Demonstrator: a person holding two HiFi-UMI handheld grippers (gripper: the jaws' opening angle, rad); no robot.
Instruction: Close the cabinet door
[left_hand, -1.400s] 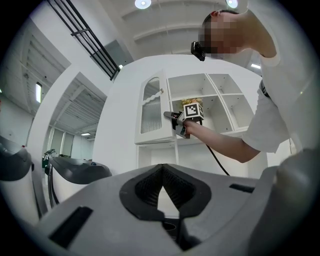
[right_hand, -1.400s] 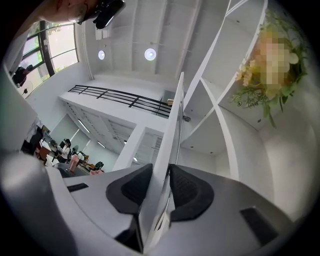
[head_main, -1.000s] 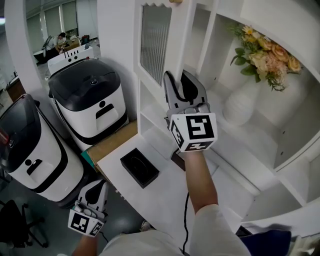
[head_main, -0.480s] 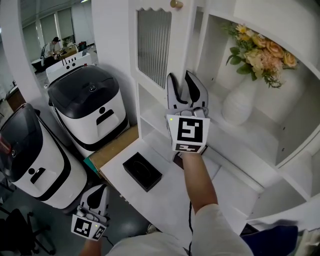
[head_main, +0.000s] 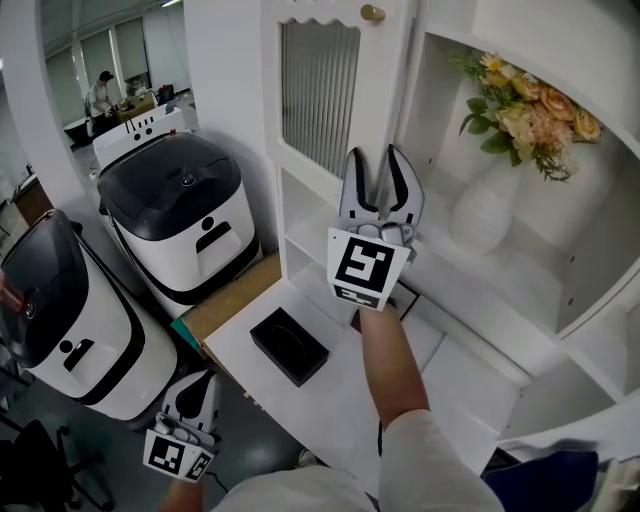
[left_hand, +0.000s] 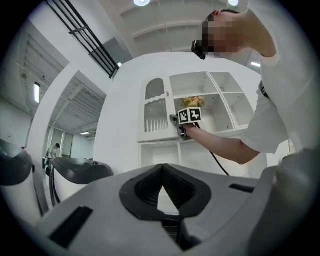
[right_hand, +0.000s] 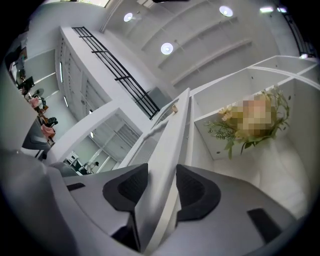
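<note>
The white cabinet door (head_main: 320, 90) has a ribbed glass panel and a brass knob (head_main: 372, 13), and it stands slightly ajar from the cabinet. My right gripper (head_main: 378, 160) points up at the door's free edge (right_hand: 167, 150). That edge runs between its two pads, which are opening and no longer pinch it. My left gripper (head_main: 200, 385) hangs low at the bottom left, away from the cabinet, shut on nothing. The left gripper view shows the door (left_hand: 155, 112) and the right gripper (left_hand: 176, 122) from afar.
A white vase of flowers (head_main: 490, 215) stands on the shelf right of the door. A black box (head_main: 288, 345) lies on the white counter (head_main: 330, 400) below. Two white and black machines (head_main: 180, 215) (head_main: 60, 310) stand on the floor at the left.
My right gripper has rolled and tilted upward along the door edge, and its jaws have spread. The door edge has shifted a little right towards the cabinet. The left gripper has stayed put.
</note>
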